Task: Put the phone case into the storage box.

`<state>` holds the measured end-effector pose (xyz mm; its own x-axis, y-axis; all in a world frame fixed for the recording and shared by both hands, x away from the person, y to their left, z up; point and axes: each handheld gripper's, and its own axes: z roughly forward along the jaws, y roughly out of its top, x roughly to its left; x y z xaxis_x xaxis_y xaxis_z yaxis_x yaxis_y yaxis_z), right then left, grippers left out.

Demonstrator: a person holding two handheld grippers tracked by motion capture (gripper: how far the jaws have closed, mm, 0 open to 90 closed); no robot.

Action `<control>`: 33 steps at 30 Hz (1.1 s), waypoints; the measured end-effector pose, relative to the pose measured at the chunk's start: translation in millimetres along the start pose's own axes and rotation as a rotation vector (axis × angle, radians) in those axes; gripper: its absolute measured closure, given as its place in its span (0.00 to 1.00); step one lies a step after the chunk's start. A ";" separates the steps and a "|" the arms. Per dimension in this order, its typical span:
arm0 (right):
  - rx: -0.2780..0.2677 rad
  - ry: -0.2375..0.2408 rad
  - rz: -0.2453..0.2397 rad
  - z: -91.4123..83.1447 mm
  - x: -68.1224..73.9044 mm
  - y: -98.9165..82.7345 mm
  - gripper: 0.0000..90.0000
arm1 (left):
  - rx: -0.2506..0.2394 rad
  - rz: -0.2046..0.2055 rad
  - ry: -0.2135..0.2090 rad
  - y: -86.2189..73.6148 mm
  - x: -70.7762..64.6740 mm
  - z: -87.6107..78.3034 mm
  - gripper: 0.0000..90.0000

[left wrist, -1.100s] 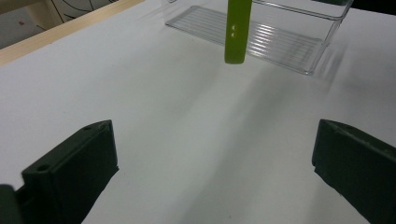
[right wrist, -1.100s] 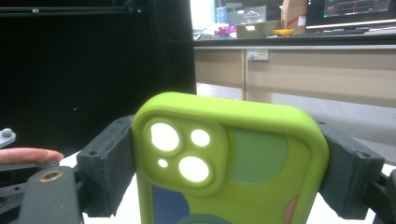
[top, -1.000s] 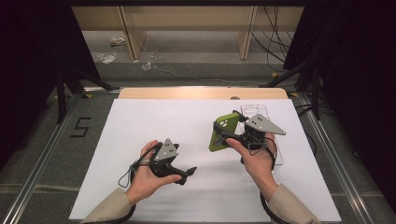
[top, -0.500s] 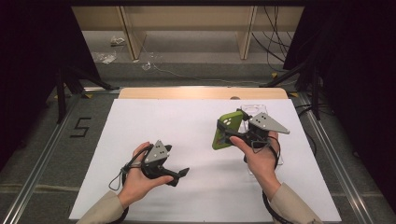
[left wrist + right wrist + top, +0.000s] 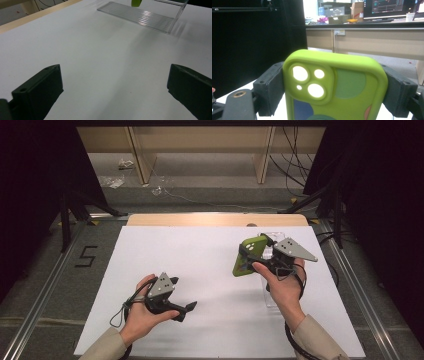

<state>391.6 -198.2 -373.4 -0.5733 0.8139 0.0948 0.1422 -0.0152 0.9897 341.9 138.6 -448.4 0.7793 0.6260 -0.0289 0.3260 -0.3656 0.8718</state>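
Note:
A lime-green phone case [image 5: 246, 258] with camera cut-outs hangs above the right side of the white sheet [image 5: 200, 255], tilted on edge. My right gripper [image 5: 254, 251] is shut on it. In the right gripper view its black pads [image 5: 268, 87] press on both long sides of the case [image 5: 352, 87]. Under that hand a clear ribbed plastic tray [image 5: 272, 296] lies on the sheet, and the left gripper view has it at the far side [image 5: 140, 16]. My left gripper [image 5: 186, 309] sits low over the sheet's front left, open [image 5: 115, 92], with bare sheet between its jaws.
A wooden table edge [image 5: 215, 219] runs along the far side of the sheet. Metal rails [image 5: 360, 295] border both sides. A "5" mark [image 5: 86, 256] lies on the grey surface at left. Cables and table legs [image 5: 262, 160] stand beyond.
My left hand has drifted a little toward the near-left corner of the sheet, its jaws still apart. The right hand has kept the green case in about the same place.

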 end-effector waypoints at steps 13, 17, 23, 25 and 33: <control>-0.010 -0.031 0.002 -5.5 -9.7 5.3 0.20 | -0.003 -0.011 0.010 -4.6 3.6 -5.0 0.00; -0.015 -0.040 0.005 -6.8 -12.6 6.3 0.20 | -0.002 -0.012 0.010 -5.9 4.6 -6.5 0.00; -0.020 -0.057 0.003 -9.6 -17.3 8.8 0.20 | 0.002 -0.015 0.014 -7.9 5.6 -7.9 0.00; -0.023 -0.063 0.003 -10.7 -19.1 9.6 0.20 | 0.003 -0.015 0.015 -8.4 5.7 -8.4 0.00; -0.031 -0.087 0.004 -14.1 -25.8 11.7 0.20 | 0.003 -0.019 0.018 -10.3 6.6 -10.2 0.00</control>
<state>396.8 -227.6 -362.8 -0.5005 0.8609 0.0908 0.1190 -0.0354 0.9923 338.3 153.6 -452.6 0.7633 0.6449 -0.0371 0.3425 -0.3553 0.8697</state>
